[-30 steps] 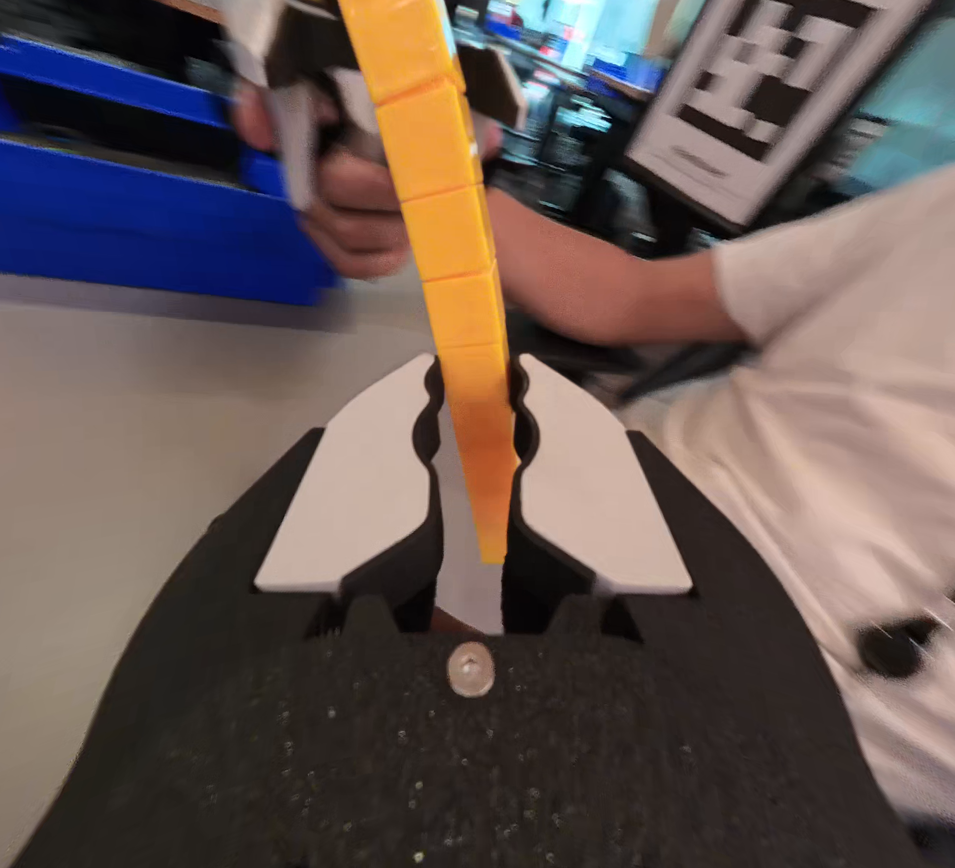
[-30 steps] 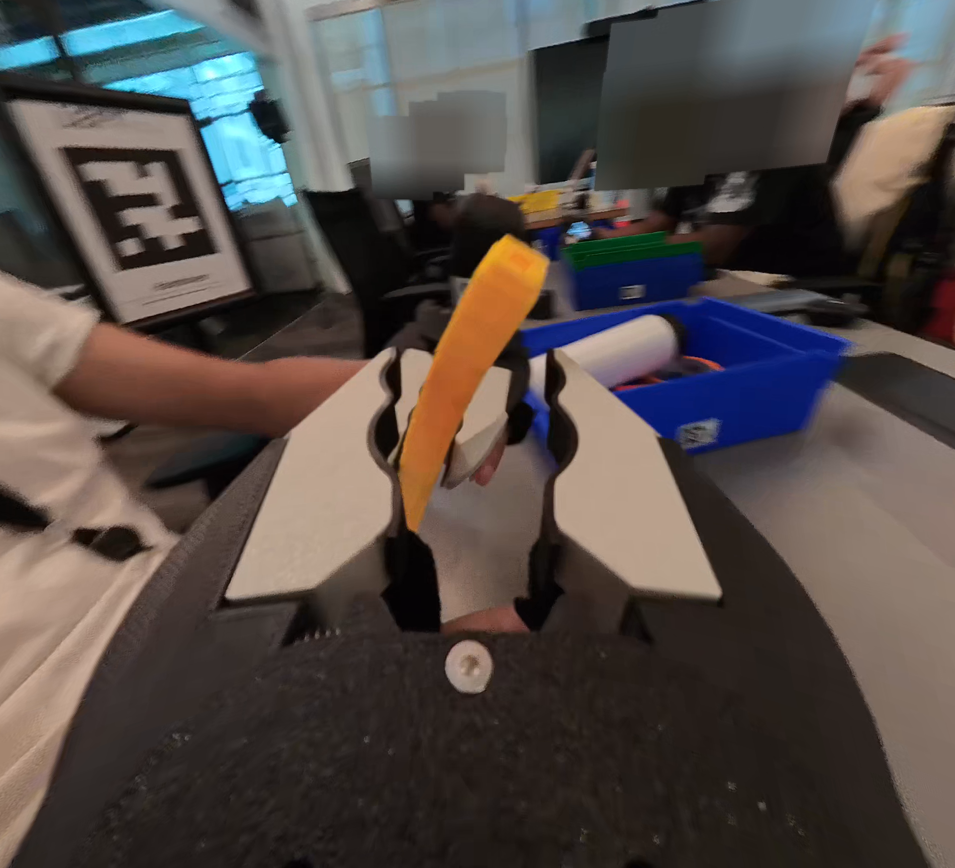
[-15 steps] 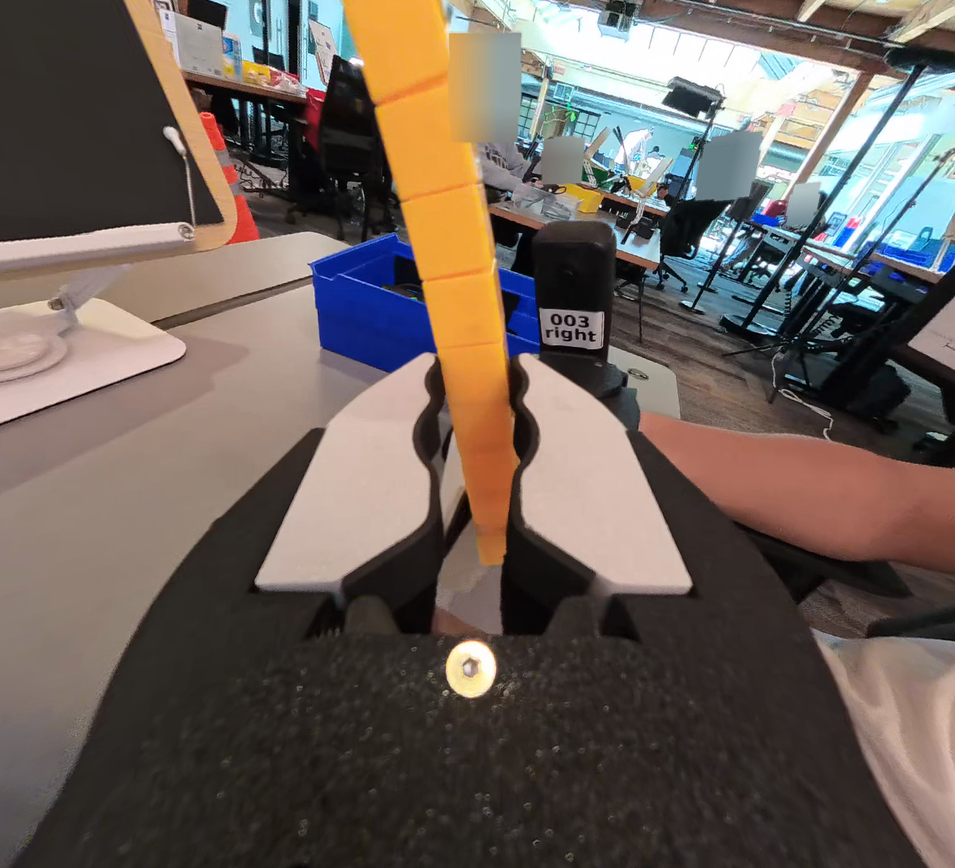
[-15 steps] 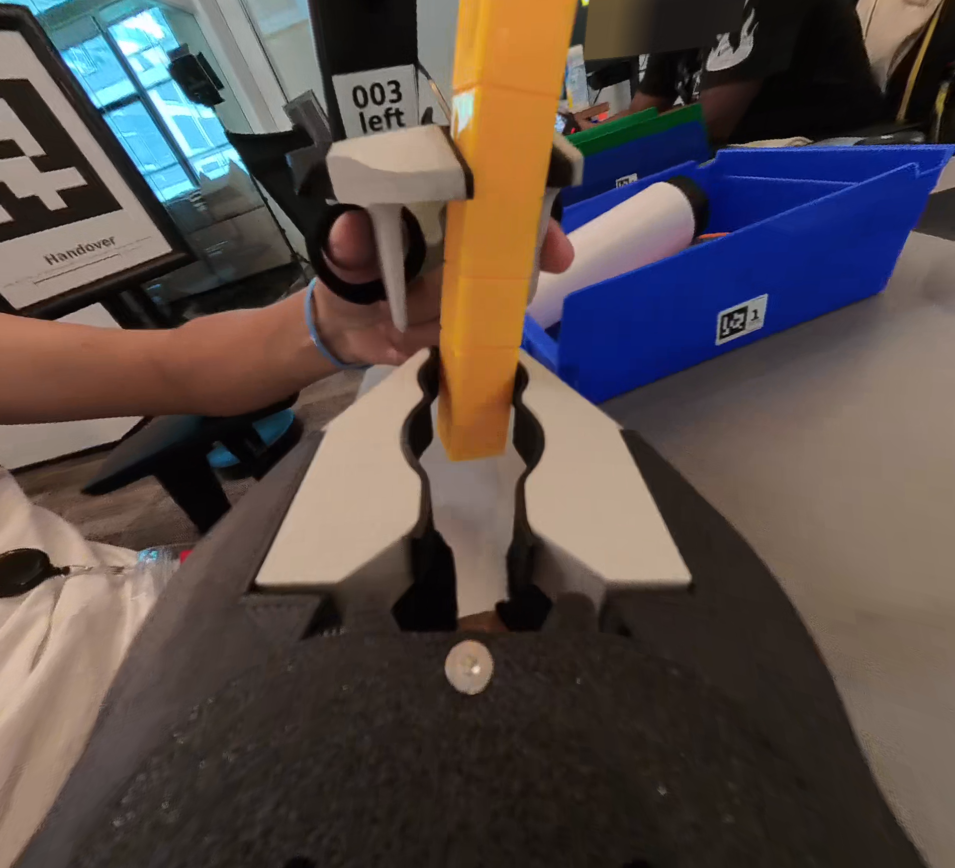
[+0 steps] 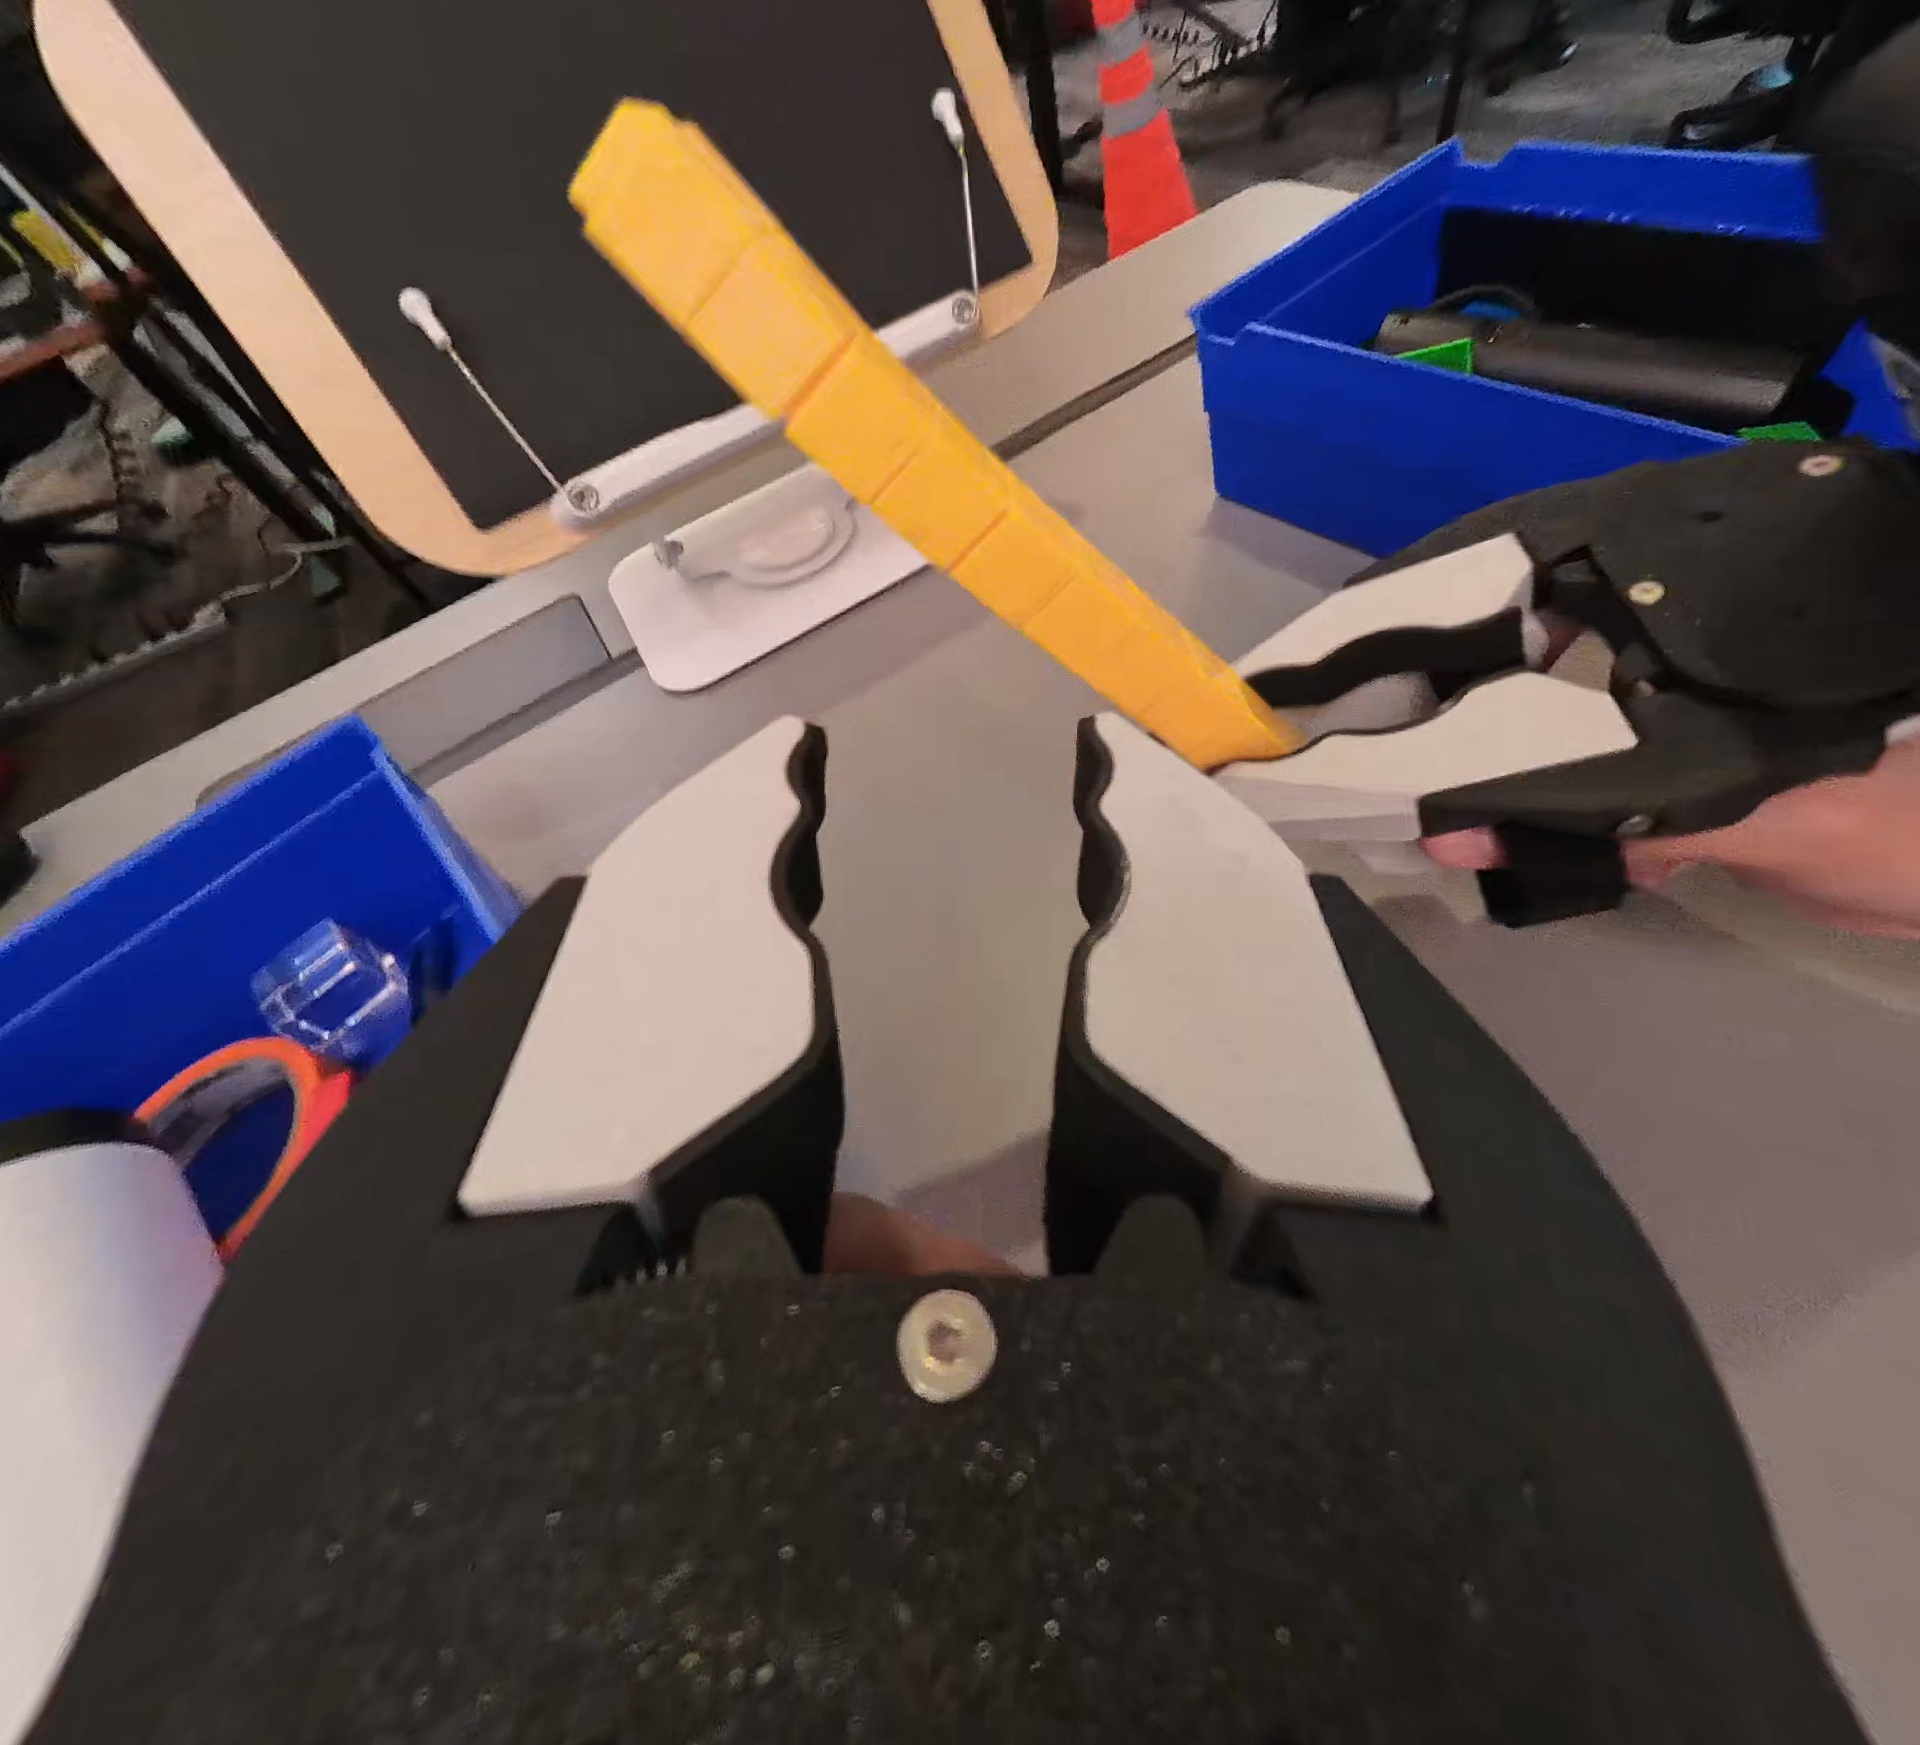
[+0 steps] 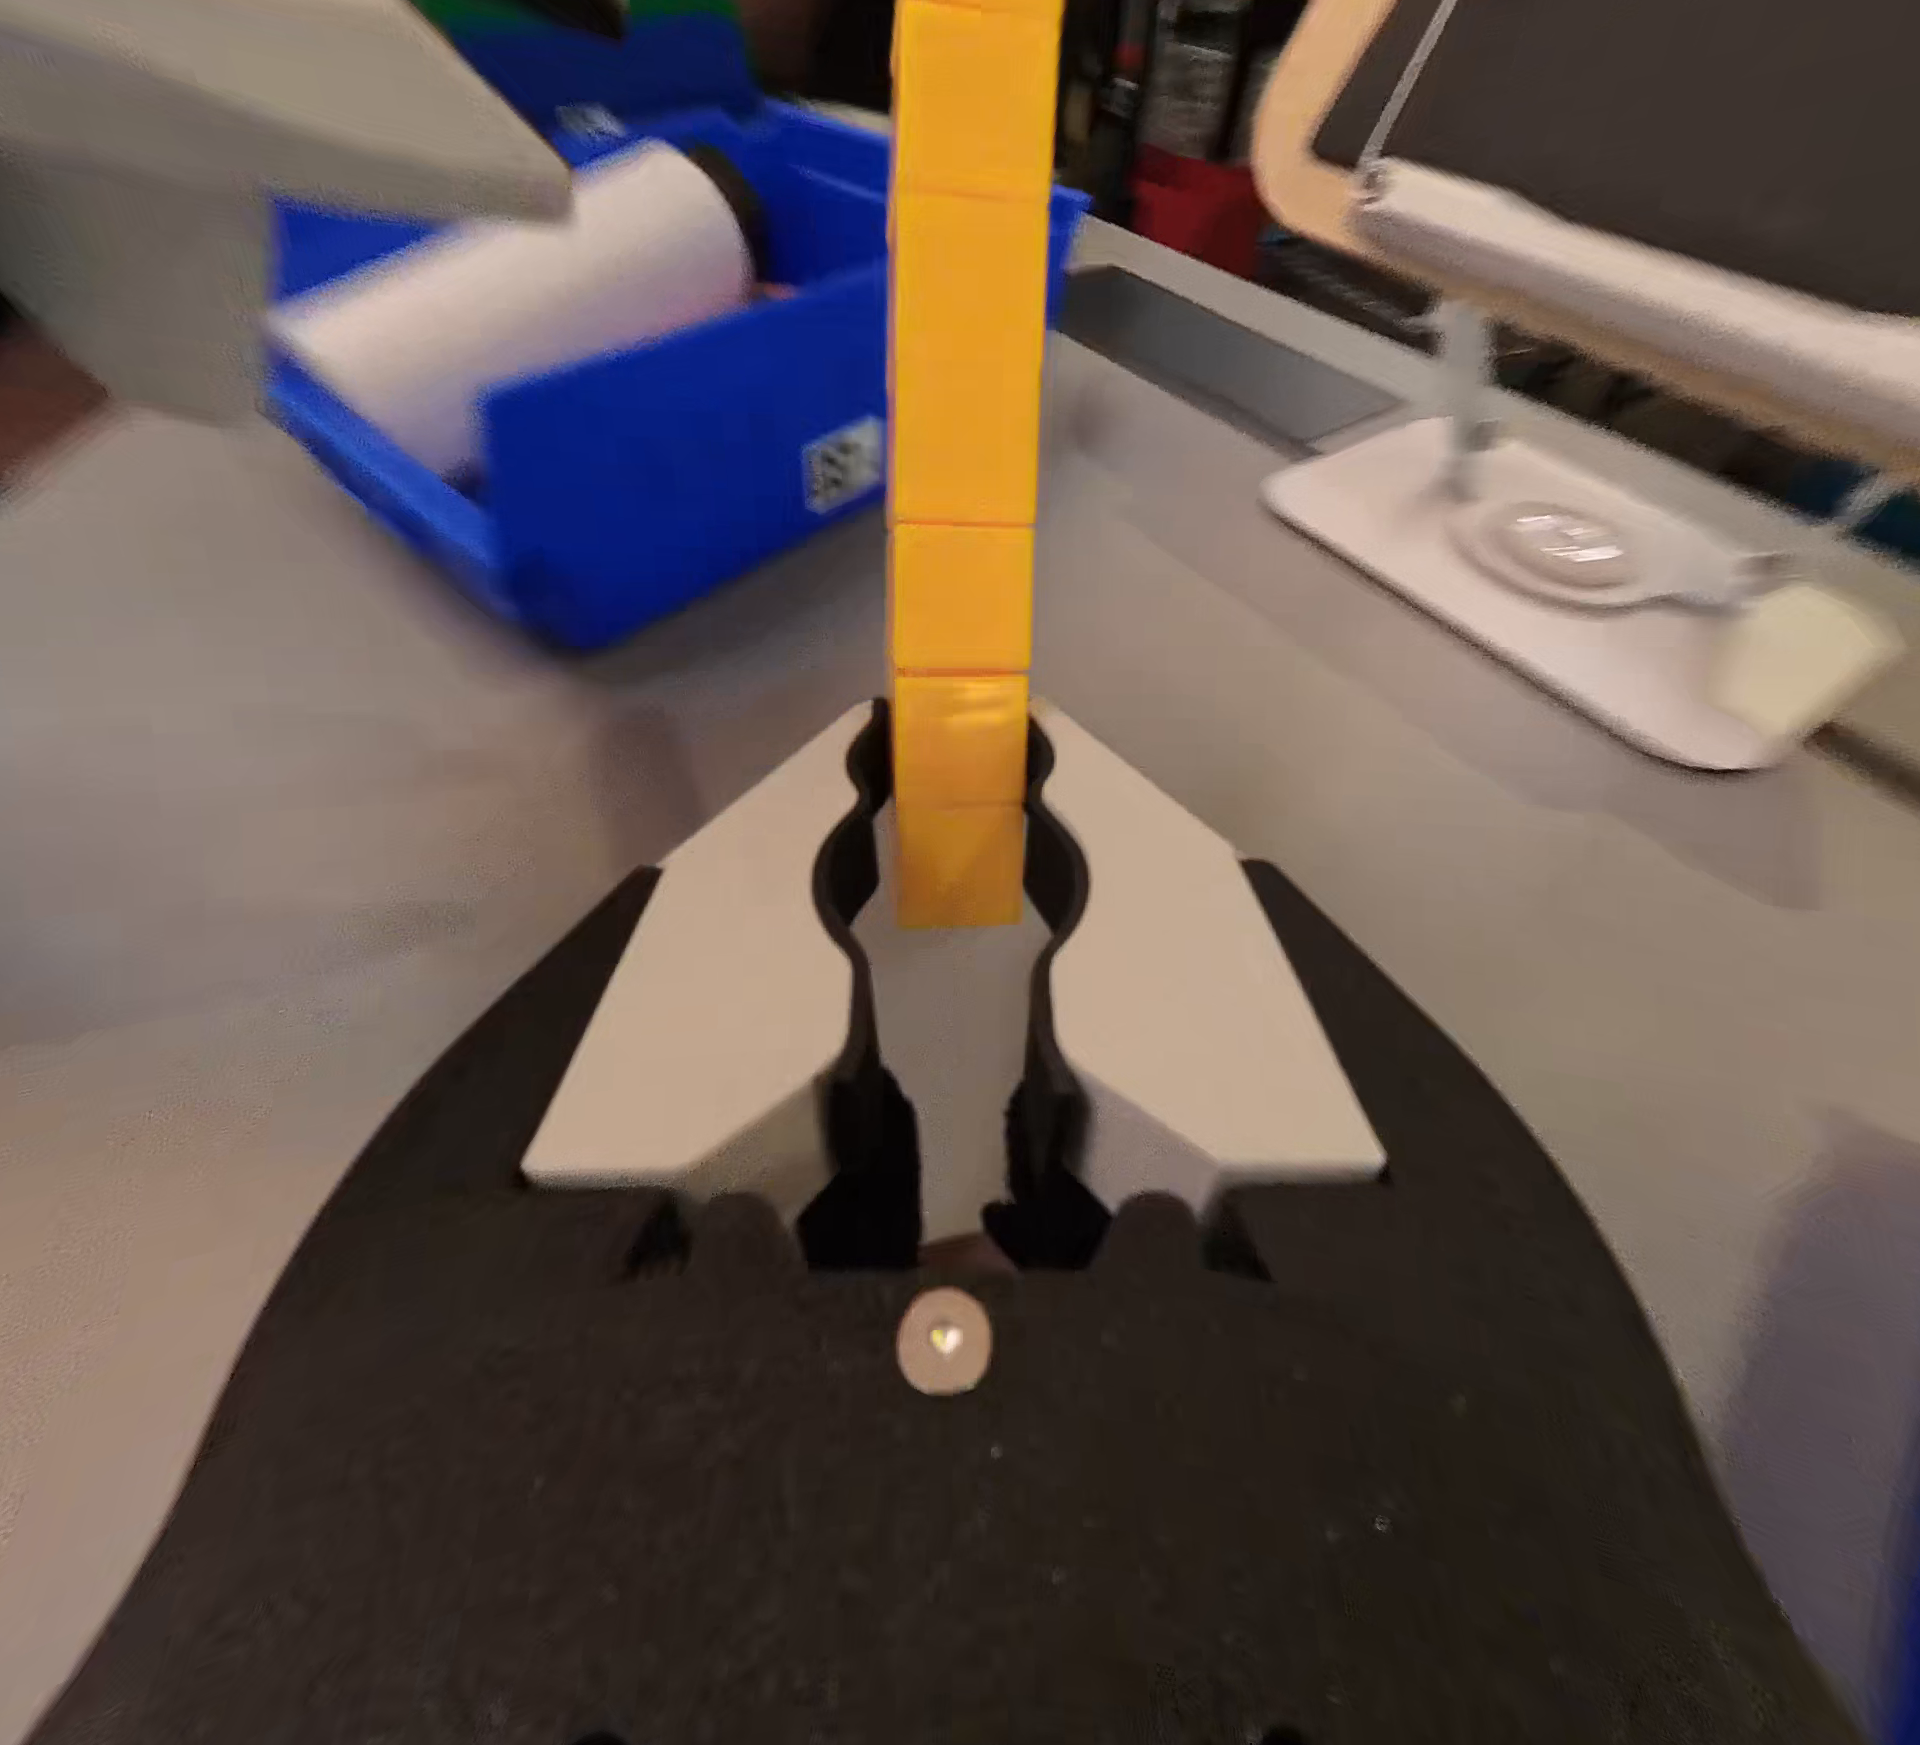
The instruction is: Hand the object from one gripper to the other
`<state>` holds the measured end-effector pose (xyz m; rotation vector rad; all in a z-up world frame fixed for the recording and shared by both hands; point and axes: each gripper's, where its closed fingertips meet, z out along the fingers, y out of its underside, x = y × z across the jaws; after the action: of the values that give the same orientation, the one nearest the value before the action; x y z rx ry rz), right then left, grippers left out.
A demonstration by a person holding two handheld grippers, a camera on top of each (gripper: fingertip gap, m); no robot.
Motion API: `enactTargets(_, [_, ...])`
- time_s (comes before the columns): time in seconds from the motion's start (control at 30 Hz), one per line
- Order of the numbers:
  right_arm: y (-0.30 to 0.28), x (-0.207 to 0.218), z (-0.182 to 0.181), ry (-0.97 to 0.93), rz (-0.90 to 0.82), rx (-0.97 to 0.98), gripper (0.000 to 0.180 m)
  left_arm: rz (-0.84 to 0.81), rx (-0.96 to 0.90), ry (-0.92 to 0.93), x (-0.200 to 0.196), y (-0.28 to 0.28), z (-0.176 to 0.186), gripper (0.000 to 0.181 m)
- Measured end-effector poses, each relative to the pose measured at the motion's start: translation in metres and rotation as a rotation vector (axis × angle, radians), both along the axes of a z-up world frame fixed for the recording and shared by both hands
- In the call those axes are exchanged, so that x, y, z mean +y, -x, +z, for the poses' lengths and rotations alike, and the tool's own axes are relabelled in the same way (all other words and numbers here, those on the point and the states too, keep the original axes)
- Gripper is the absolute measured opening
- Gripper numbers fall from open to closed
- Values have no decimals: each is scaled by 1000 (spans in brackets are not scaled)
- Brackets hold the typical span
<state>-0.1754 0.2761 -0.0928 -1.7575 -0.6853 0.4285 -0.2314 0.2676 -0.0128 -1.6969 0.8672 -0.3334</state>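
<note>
Right gripper [image 6: 961, 791] clamps the long yellow segmented plastic bar [image 6: 971, 345] by its bottom end, bar pointing straight out past its tips. Left gripper [image 5: 940, 786] gapes w/ nothing in it, just beside; handover looks done, above grey table [image 5: 1558, 1072].

light: even, moderate indoor, soft shadows cast on the grey table [image 5: 1558, 1124] | blur: motion smear seen in right wrist view, worst far left | distortion: wide-angle bending at edges | background: dim, unfocused
</note>
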Motion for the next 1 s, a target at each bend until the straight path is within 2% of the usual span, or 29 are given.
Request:
enactTargets(0.13, [-13, 9, 3, -206, -140, -297, 22, -9, -23, 89, -2, 0, -5, 47])
enactTargets(0.37, [-1, -1, 27, -431, -119, -371, 22, -191, -240, 381, -17, -17, -13, 51])
enactTargets(0.53, [16, -12, 30, -505, -42, -368, 22, -238, -366, 423, -19, -21, -3, 49])
enactTargets(0.57, [17, -12, 30, -503, -37, -360, 22, -229, -371, 411, -18, -19, -2, 43])
enactTargets(0.6, [19, -13, 30, -493, -24, -344, 23, -226, -372, 398, -17, -17, -2, 29])
enactTargets(0.67, [23, -16, 27, -463, 11, -305, 23, -246, -379, 404, -19, -17, -1, 25])
enactTargets(0.83, [23, -16, 26, -481, 5, -297, 23, -243, -343, 340, -22, -20, 0, 24])
enactTargets(0.9, [23, -18, 28, -471, 17, -226, 22, -236, -321, 301, -23, -20, 2, 23])
enactTargets(0.93, [24, -20, 30, -448, 20, -165, 25, -220, -312, 272, -21, -19, 4, 23])
enactTargets(1.0, [27, -28, 36, -355, 86, -4, 48, -220, -317, 235, -21, -17, 10, 23])
